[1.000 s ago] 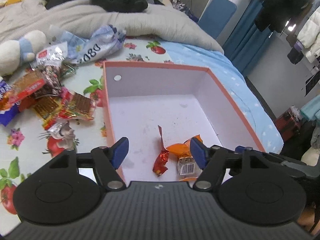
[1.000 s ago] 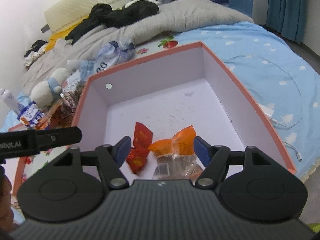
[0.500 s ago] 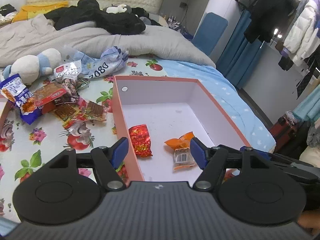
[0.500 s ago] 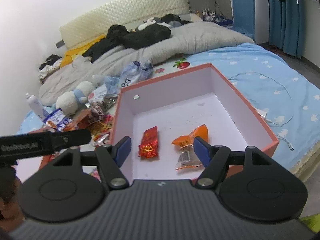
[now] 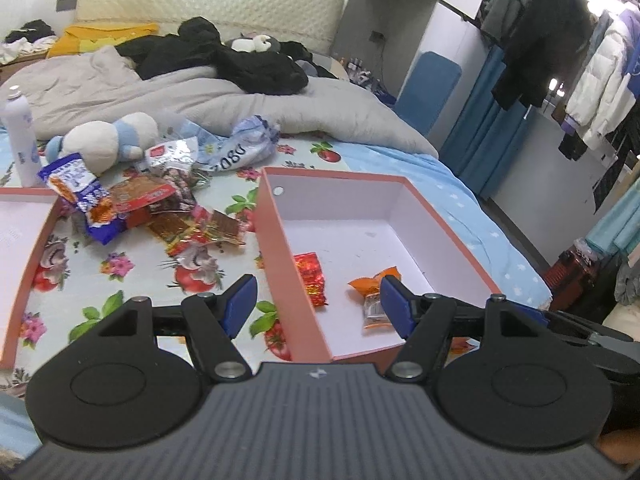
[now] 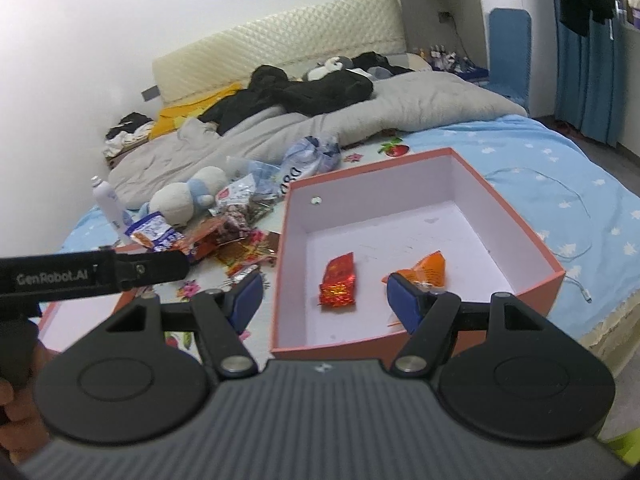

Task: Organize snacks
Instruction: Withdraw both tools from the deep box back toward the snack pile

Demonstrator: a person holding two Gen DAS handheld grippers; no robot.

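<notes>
Both spread and empty — the left hand-held gripper (image 5: 314,304) and right hand-held gripper (image 6: 326,300) hover above the box (image 6: 532,240) — red packet (image 6: 338,284) and orange packet (image 6: 430,270) inside.

- The pink box (image 5: 280,236) stands open at the top, its white floor mostly bare; only a red packet (image 5: 310,276) and an orange packet (image 5: 374,292) lie near the front.
- Its tall walls block any sideways way in.
- Left of it, the snack pile (image 5: 160,208) crowds the sheet, with a stuffed toy (image 5: 104,140) and bottle (image 5: 18,136) behind.
- The strip between the box and a second tray (image 5: 24,280) looks passable, I think.
</notes>
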